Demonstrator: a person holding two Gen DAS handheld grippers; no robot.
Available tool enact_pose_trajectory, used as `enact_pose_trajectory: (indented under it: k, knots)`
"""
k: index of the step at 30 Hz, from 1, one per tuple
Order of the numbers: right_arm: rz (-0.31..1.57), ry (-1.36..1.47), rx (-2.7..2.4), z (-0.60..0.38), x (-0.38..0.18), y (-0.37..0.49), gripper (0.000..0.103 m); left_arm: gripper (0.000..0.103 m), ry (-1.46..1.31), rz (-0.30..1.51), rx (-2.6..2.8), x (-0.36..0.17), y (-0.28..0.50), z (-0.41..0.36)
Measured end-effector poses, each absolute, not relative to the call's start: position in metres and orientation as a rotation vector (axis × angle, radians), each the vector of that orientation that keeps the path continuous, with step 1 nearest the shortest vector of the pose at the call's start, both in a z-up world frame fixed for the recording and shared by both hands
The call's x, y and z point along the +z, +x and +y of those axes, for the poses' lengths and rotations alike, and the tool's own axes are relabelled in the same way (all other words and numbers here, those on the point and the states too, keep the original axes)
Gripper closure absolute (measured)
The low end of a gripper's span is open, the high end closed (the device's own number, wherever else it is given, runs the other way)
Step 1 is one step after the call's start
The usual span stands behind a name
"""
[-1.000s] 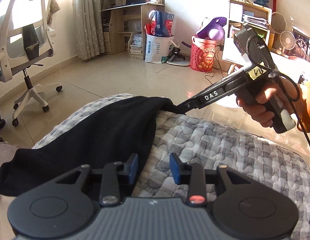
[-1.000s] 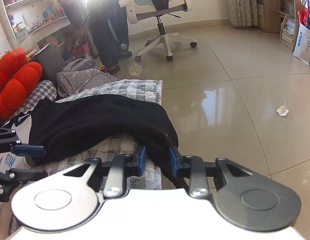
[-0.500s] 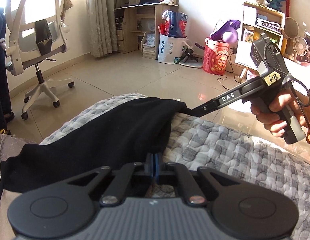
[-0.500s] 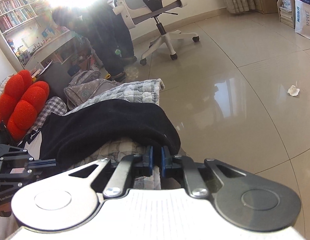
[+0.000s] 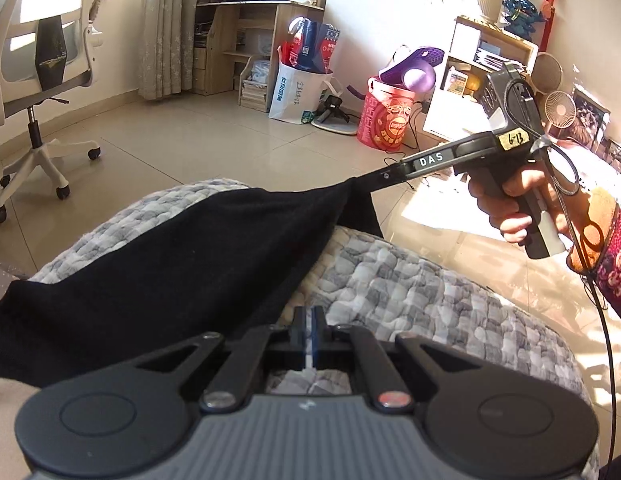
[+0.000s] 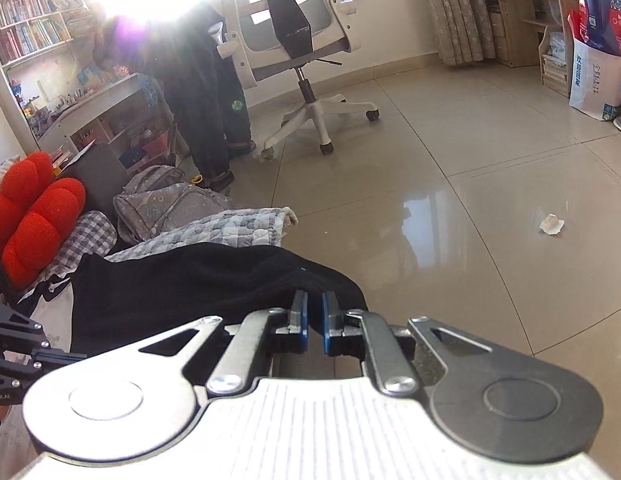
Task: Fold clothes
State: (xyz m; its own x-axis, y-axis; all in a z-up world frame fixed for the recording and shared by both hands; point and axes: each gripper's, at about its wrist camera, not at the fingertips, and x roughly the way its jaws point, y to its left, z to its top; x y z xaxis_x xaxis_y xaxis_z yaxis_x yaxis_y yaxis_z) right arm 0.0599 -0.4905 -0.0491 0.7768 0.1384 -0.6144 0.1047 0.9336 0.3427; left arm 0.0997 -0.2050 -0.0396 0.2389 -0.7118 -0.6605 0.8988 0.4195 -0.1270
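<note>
Pinching the near edge of the black garment point(image 5: 158, 272) with the left hand-held gripper point(image 5: 309, 330), blue pads clenched flat together. Gripping the garment's far corner with the right hand-held gripper point(image 6: 314, 320), pads clamped on cloth, lifting it just past the quilted blanket point(image 5: 430, 292) edge. Lying stretched across the blanket otherwise. Leaving bare tiled floor point(image 6: 450, 184) beyond, office chair point(image 6: 310, 80) well apart.
</note>
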Motion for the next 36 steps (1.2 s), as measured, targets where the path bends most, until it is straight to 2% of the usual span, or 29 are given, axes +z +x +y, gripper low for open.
enact_pose_trajectory:
  k: [1,4,6,14,22,24,26,27,28,36]
  knots:
    - [0.698,0.369,0.016,-0.489,-0.051,0.060,0.087,0.100,0.308,0.709,-1.128,-0.039,0.098,-0.204]
    - [0.703,0.368,0.008,-0.487,-0.054,0.060,0.087,0.087,0.297,0.679,-1.129,-0.033,0.096,-0.200]
    - [0.699,0.379,0.010,-0.485,-0.053,0.061,0.087,0.073,0.267,0.654,-1.125,-0.023,0.098,-0.193]
    - [0.691,0.371,0.106,-0.445,-0.044,0.067,0.087,0.071,0.284,0.655,-1.081,-0.024,0.100,-0.173]
    - [0.741,0.446,0.197,-0.414,-0.052,0.059,0.087,0.072,0.358,0.590,-1.040,-0.034,0.088,-0.179]
    - [0.745,0.513,0.224,-0.412,-0.055,0.057,0.087,0.088,0.350,0.571,-1.031,-0.034,0.087,-0.179]
    - [0.735,0.562,0.236,-0.409,-0.057,0.056,0.078,0.100,0.342,0.553,-1.022,-0.034,0.085,-0.178]
    - [0.722,0.590,0.247,-0.407,-0.057,0.056,0.063,0.100,0.337,0.544,-1.017,-0.034,0.085,-0.178]
    - [0.708,0.619,0.258,-0.407,-0.057,0.055,0.052,0.100,0.333,0.535,-1.013,-0.034,0.084,-0.178]
    - [0.594,0.848,0.188,-0.403,-0.068,0.055,0.051,0.100,0.306,0.527,-1.026,-0.035,0.080,-0.176]
